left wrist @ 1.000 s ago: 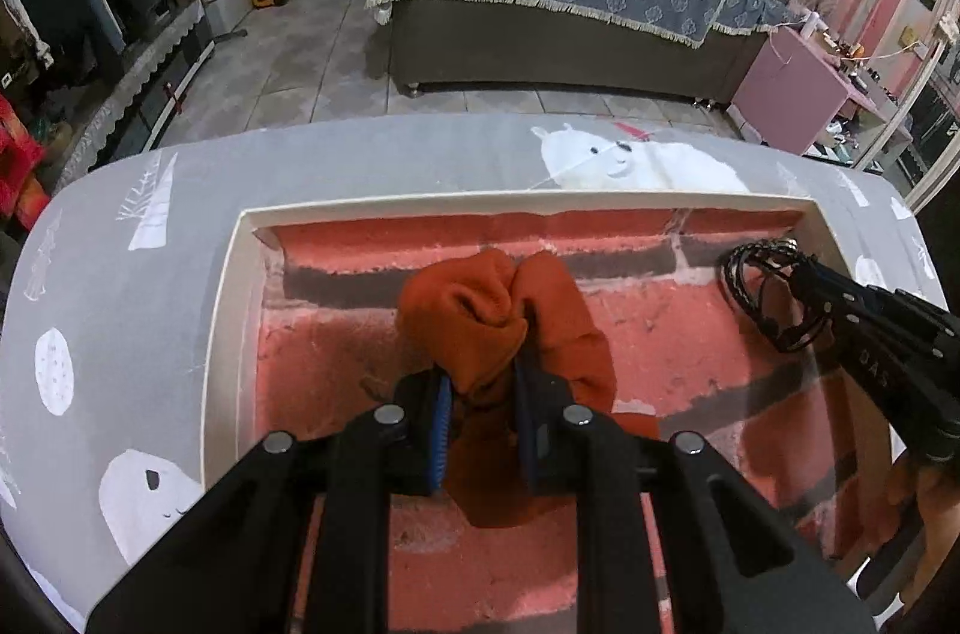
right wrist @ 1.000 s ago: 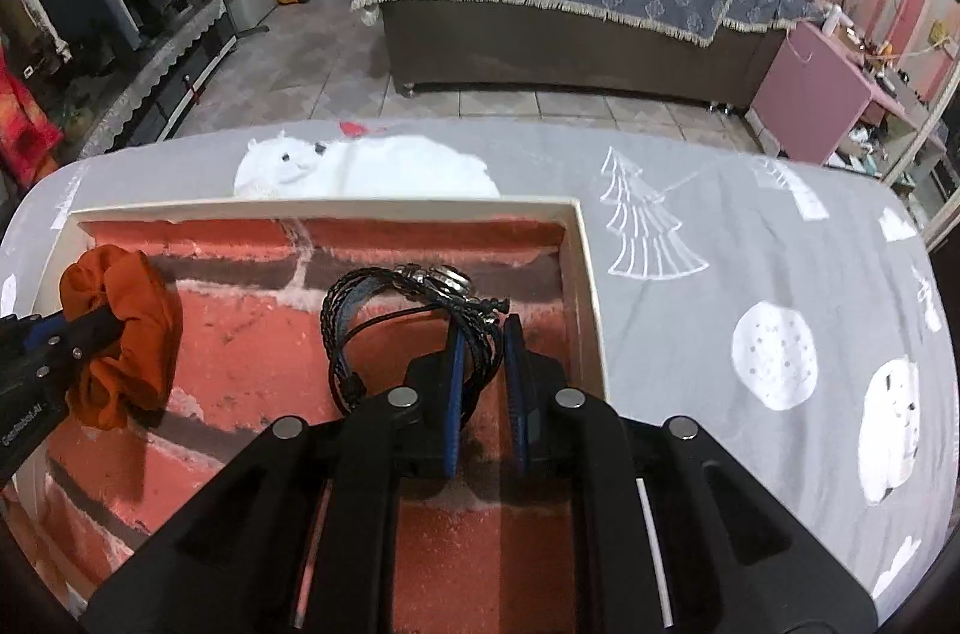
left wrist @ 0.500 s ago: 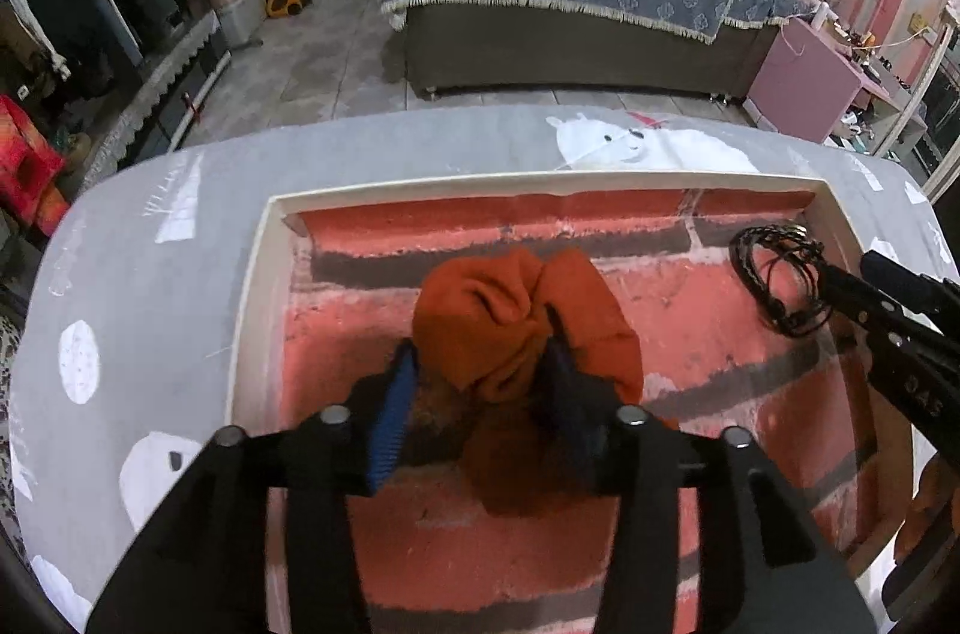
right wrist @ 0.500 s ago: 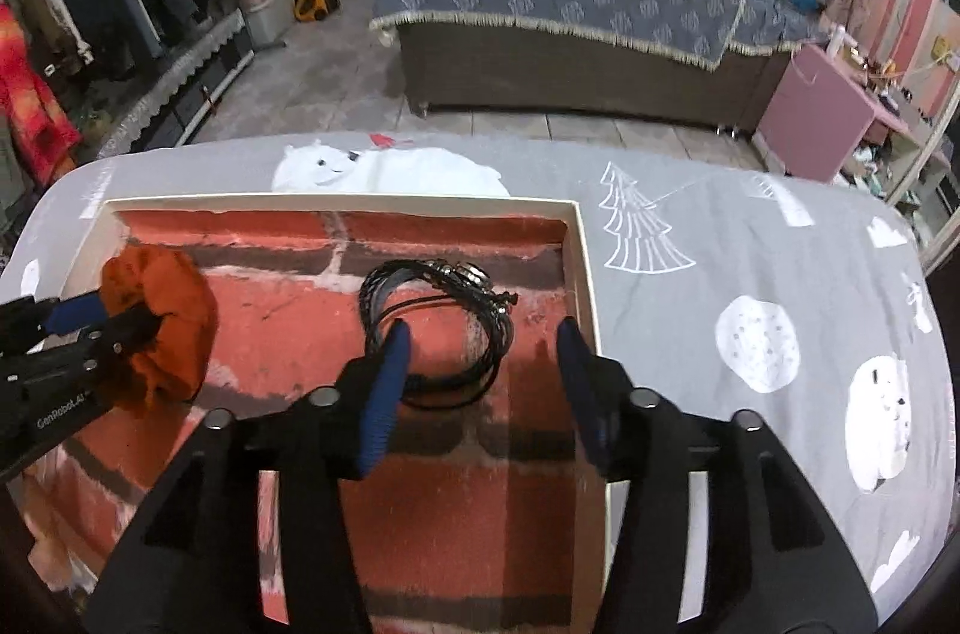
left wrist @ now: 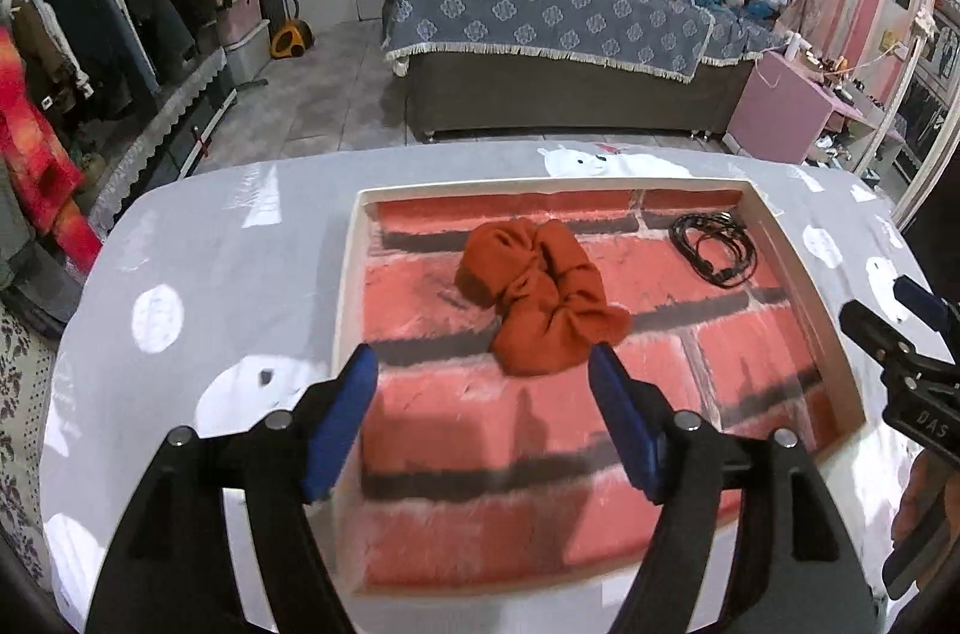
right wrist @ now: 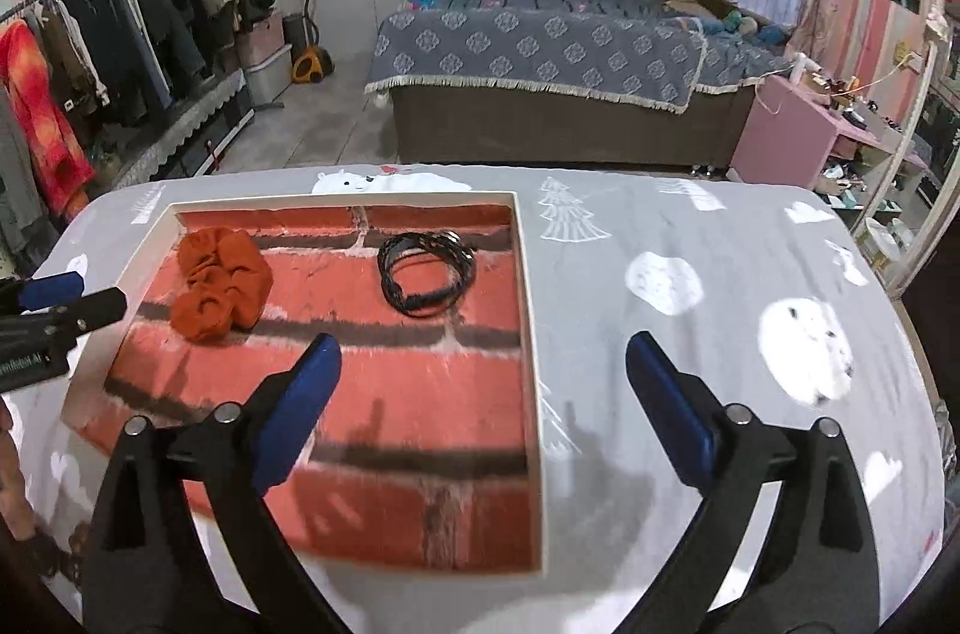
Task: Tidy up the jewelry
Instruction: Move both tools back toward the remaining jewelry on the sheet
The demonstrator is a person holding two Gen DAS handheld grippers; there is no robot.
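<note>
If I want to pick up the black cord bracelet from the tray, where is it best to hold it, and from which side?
Probably from above, pinching the near arc of the black cord bracelet. It lies flat as a loose coil on the tray floor, close to the right wall, so a sideways approach looks blocked. Its far edge carries metal pieces.

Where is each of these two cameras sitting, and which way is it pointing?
Left wrist view: rides the left gripper, looking down past its open blue fingers at the orange scrunchie in the tray; the right gripper pokes in at right.
Right wrist view: rides the right gripper, open, facing the black bracelet; the left gripper shows at left.
Both share tray, scrunchie, bracelet and the bed behind.
</note>
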